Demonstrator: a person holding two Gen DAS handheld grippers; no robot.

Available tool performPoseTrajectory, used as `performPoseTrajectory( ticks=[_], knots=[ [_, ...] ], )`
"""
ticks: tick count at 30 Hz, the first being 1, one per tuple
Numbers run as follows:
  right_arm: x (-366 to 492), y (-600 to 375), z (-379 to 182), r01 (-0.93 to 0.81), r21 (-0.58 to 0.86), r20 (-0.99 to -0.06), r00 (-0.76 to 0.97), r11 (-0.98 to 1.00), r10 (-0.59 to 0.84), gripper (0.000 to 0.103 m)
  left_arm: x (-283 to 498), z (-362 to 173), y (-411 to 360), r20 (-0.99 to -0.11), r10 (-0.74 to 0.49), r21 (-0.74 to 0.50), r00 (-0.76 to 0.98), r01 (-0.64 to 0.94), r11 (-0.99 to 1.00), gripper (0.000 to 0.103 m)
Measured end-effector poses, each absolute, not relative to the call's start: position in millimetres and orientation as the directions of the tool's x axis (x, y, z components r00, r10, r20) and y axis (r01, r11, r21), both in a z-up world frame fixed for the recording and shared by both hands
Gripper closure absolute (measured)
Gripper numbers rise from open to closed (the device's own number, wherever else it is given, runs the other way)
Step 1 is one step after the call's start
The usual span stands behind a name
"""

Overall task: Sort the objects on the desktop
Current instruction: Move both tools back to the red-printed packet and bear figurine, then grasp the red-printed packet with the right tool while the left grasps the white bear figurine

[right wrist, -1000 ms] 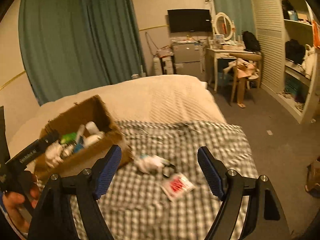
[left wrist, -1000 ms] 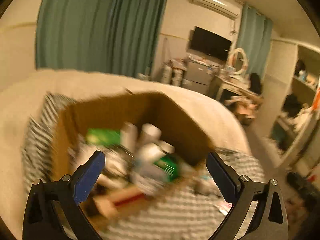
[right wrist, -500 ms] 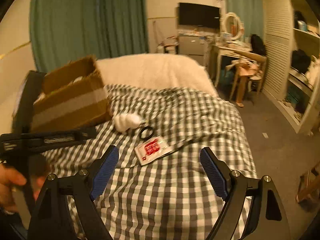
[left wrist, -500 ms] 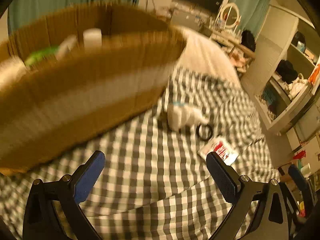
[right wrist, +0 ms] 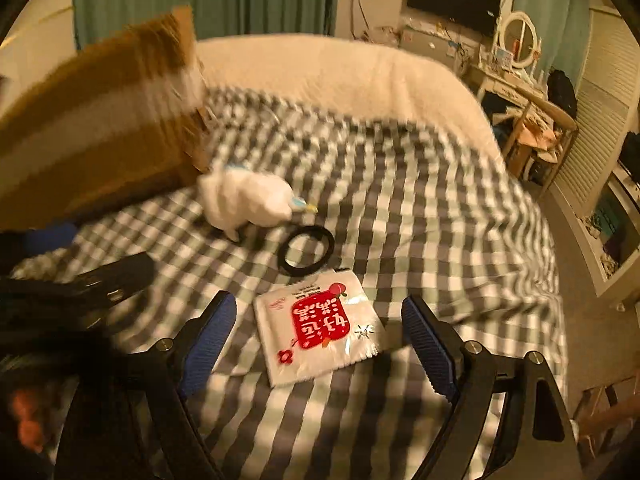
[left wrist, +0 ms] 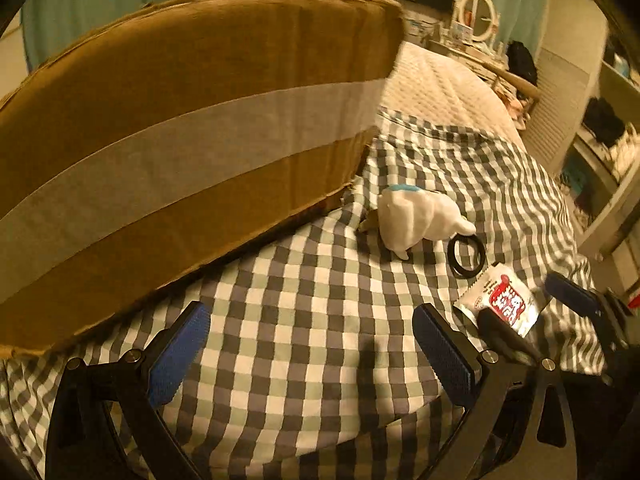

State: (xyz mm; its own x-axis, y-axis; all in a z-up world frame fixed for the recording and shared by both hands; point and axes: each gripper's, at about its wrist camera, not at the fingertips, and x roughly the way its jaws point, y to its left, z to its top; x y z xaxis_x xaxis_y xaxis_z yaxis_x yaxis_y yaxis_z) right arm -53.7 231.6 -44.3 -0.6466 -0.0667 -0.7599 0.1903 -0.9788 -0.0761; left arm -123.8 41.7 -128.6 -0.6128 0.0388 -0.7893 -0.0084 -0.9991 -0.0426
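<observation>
Left gripper (left wrist: 308, 354) jaws wide apart, empty; right gripper (right wrist: 320, 338) likewise spread, nothing btwn fingers

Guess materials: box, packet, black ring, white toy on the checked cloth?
Box: brown corrugated cardboard, matte, with a pale tape band.
Packet: glossy plastic film, going by the glare and crimped edge.
Black ring: smooth, dark; rubber or plastic, can't tell.
White toy: soft plush, fuzzy outline.

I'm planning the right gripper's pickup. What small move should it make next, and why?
Probably lower the right gripper straight onto the red-and-white packet: it is open, the packet lies flat between its fingers on the checked cloth, nearest of the loose things.
</observation>
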Motion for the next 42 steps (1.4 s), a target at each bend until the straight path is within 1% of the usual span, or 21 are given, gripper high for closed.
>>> performPoseTrajectory(
  ticks=[2, 4, 5, 7, 8, 9, 10, 14, 16, 17, 21, 23, 27, 29, 30, 31, 32, 33, 34, 39, 42],
  knots=[
    [-60, 231, -63, 0.173, -0.084, -0.788, -0.615, -0.981, -0.041, 0.018, -124, -131, 45, -0.788, 0.04, -0.031, -0.615, -0.026, -0.999, 0.0],
    [-58, 236, -67, 0.161, -0.062, -0.775, -0.63, -0.985, -0.054, 0.02, -127, -133, 47, -0.787, 0.048, -0.032, -0.616, -0.036, -0.999, 0.0],
    [-55, 240, -67, 0.144, -0.041, -0.766, -0.64, -0.989, -0.061, 0.023, -127, -134, 47, -0.784, 0.052, -0.034, -0.618, -0.04, -0.999, 0.0],
    [-49, 248, -64, 0.108, -0.019, -0.75, -0.659, -0.994, -0.057, 0.041, -128, -134, 49, -0.782, 0.056, -0.033, -0.621, -0.048, -0.998, 0.0],
    [-45, 252, -63, 0.098, 0.0, -0.742, -0.668, -0.995, -0.065, 0.045, -128, -134, 49, -0.781, 0.057, -0.032, -0.623, -0.051, -0.998, 0.0],
    [-42, 256, -62, 0.09, 0.019, -0.736, -0.673, -0.996, -0.075, 0.053, -128, -134, 50, -0.779, 0.058, -0.032, -0.624, -0.053, -0.998, 0.0],
    [-38, 262, -60, 0.083, 0.05, -0.726, -0.681, -0.995, -0.093, 0.057, -129, -133, 50, -0.777, 0.062, -0.035, -0.627, -0.056, -0.998, 0.0],
    [-21, 280, -54, 0.049, 0.142, -0.692, -0.71, -0.989, -0.135, 0.062, -135, -129, 54, -0.768, 0.113, -0.088, -0.63, -0.071, -0.994, 0.0],
    [-11, 286, -48, 0.035, 0.17, -0.67, -0.729, -0.985, -0.142, 0.071, -137, -125, 57, -0.754, 0.147, -0.128, -0.64, -0.076, -0.989, 0.0],
    [-7, 288, -47, 0.026, 0.179, -0.662, -0.736, -0.983, -0.14, 0.072, -139, -125, 60, -0.747, 0.16, -0.141, -0.645, -0.081, -0.987, 0.0],
    [-7, 302, -49, 0.009, 0.231, -0.661, -0.732, -0.973, -0.164, 0.072, -147, -126, 76, -0.719, 0.202, -0.172, -0.665, -0.111, -0.979, 0.0],
    [-9, 306, -54, -0.004, 0.254, -0.666, -0.726, -0.967, -0.172, 0.075, -152, -128, 85, -0.702, 0.22, -0.185, -0.677, -0.124, -0.975, 0.0],
    [-4, 307, -52, -0.002, 0.253, -0.648, -0.743, -0.967, -0.168, 0.075, -170, -136, 95, -0.701, 0.175, -0.163, -0.692, -0.083, -0.983, 0.0],
    [-6, 306, -55, 0.002, 0.255, -0.649, -0.741, -0.967, -0.173, 0.072, -178, -140, 92, -0.702, 0.163, -0.179, -0.694, -0.05, -0.983, 0.0],
    [-6, 305, -54, 0.005, 0.254, -0.649, -0.74, -0.967, -0.174, 0.068, -180, -142, 90, -0.699, 0.168, -0.202, -0.695, -0.033, -0.979, 0.0],
    [-6, 305, -54, 0.008, 0.252, -0.646, -0.743, -0.968, -0.174, 0.061, -182, -144, 88, -0.699, 0.179, -0.229, -0.692, -0.021, -0.973, 0.0],
    [-4, 304, -52, 0.01, 0.249, -0.639, -0.75, -0.969, -0.172, 0.057, -185, -145, 87, -0.698, 0.184, -0.247, -0.691, -0.008, -0.969, 0.0],
    [-4, 304, -51, 0.011, 0.248, -0.635, -0.754, -0.969, -0.171, 0.049, -186, -146, 87, -0.696, 0.185, -0.259, -0.693, 0.003, -0.966, 0.0],
    [-3, 304, -50, 0.01, 0.248, -0.628, -0.759, -0.969, -0.169, 0.045, -188, -147, 89, -0.692, 0.18, -0.262, -0.699, 0.01, -0.965, 0.0],
    [0, 305, -44, -0.012, 0.243, -0.61, -0.779, -0.97, -0.143, 0.042, -200, -149, 96, -0.713, 0.121, -0.216, -0.69, 0.052, -0.975, 0.0],
    [0, 311, -43, -0.018, 0.272, -0.594, -0.79, -0.962, -0.153, 0.041, -198, -150, 92, -0.706, 0.117, -0.226, -0.699, 0.065, -0.972, 0.0]
  ],
)
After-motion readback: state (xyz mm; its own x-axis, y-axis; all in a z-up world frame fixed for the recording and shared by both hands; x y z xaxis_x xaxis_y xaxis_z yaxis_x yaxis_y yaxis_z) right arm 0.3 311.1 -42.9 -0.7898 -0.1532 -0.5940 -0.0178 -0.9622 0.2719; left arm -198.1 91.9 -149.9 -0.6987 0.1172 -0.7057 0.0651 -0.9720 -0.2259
